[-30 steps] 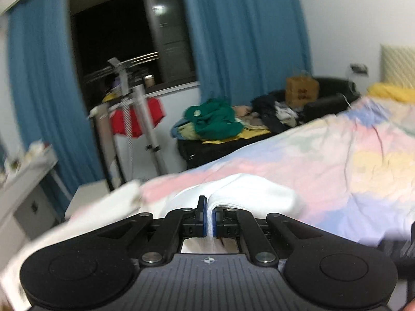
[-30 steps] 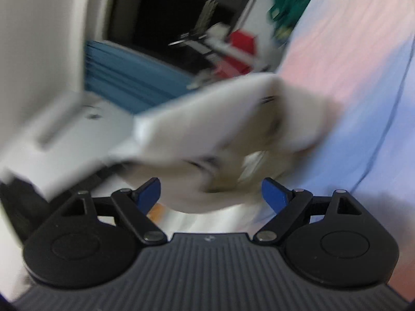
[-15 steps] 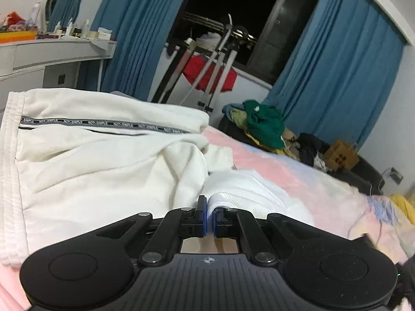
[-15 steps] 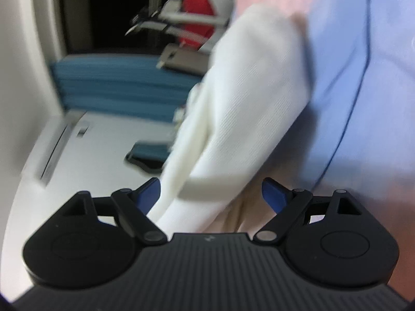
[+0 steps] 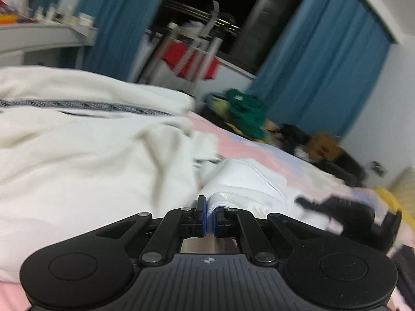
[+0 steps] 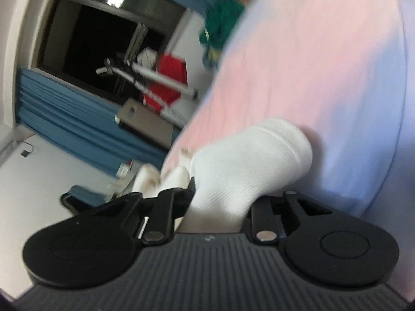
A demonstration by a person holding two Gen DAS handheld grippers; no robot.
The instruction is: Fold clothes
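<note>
Left wrist view: left tool at lower centre, its blue pads together and pinching a thin ribbed white edge of the white garment. The garment fills the left half of the frame, bunched, with a dark lettered band running across its upper part; a folded white portion lies just right of the pads. It rests on the bed, whose cover is pink and pale blue. The right tool shows as a dark blur at lower right of this view. Background, upper centre: drying rack with a red item, blue curtains, a green clothes pile on dark furniture. Frame is motion-blurred. Right wrist view: right tool at lower centre, jaws closing, a thick ribbed white fold of the garment between them; the fabric fills the gap and touches the left finger, pad contact on the right side is hidden by cloth. The fold juts toward centre frame over the pink bed cover. Upper left: dark window, blue curtain, rack with the red item.
</note>
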